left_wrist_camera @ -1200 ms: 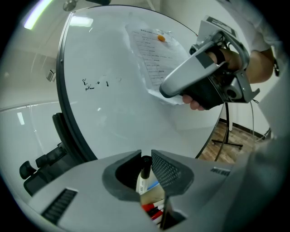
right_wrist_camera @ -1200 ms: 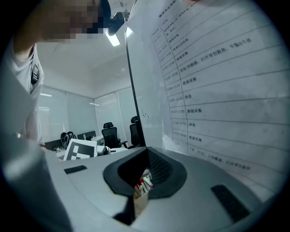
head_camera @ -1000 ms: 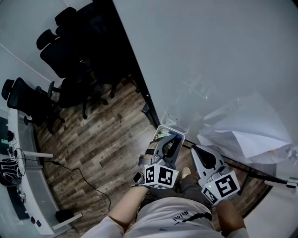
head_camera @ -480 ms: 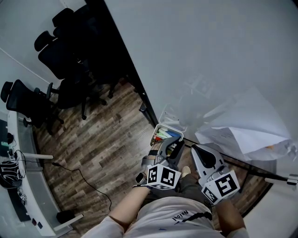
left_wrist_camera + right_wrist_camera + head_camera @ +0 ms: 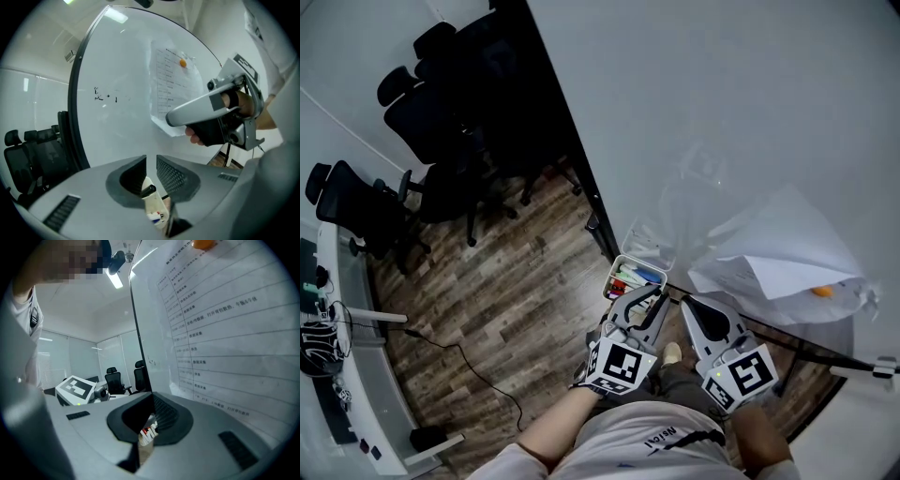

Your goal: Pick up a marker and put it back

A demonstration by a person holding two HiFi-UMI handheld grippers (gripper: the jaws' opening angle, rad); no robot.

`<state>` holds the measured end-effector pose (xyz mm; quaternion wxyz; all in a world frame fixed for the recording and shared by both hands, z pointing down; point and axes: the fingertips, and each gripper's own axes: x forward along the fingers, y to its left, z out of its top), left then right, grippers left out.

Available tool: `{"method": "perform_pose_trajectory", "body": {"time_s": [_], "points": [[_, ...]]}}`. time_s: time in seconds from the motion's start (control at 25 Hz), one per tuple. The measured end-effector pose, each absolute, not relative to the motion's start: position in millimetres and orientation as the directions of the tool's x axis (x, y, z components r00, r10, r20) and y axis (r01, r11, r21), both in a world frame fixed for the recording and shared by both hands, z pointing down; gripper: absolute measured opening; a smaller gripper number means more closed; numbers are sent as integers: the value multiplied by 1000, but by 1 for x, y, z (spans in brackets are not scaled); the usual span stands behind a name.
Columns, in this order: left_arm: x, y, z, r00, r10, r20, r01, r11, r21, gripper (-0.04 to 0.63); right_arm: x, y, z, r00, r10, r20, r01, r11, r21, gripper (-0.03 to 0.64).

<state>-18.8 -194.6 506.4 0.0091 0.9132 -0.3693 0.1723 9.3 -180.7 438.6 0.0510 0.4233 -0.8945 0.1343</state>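
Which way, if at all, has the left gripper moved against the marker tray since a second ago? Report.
Yes. The left gripper pulled back toward the person: its tips overlapped the marker tray, now they sit just short of it.

A small white tray [image 5: 645, 263] fixed at the whiteboard's [image 5: 722, 112] lower edge holds several coloured markers [image 5: 628, 280].

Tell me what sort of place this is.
Probably an office meeting room: a large whiteboard with a printed sheet stuck on it, a tray of markers at its lower edge, and black office chairs on a wood-look floor.
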Motion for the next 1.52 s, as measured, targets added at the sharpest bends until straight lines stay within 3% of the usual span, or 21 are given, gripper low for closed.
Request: {"method": "perform_pose_trajectory", "body": {"time_s": [0.44, 0.96, 1.52], "points": [[-34, -181, 445, 661, -715, 229, -738, -675, 24, 47, -1, -174, 418, -667, -719, 195, -745, 637, -197, 12], [-43, -157, 370, 645, -758, 97, -764, -641, 71, 12, -9, -157, 388, -706, -691, 158, -709, 686, -165, 13], [-45, -140, 364, 592, -801, 92, -806, -585, 93, 12, -14, -140, 381, -755, -641, 136, -655, 734, -179, 12]]}}
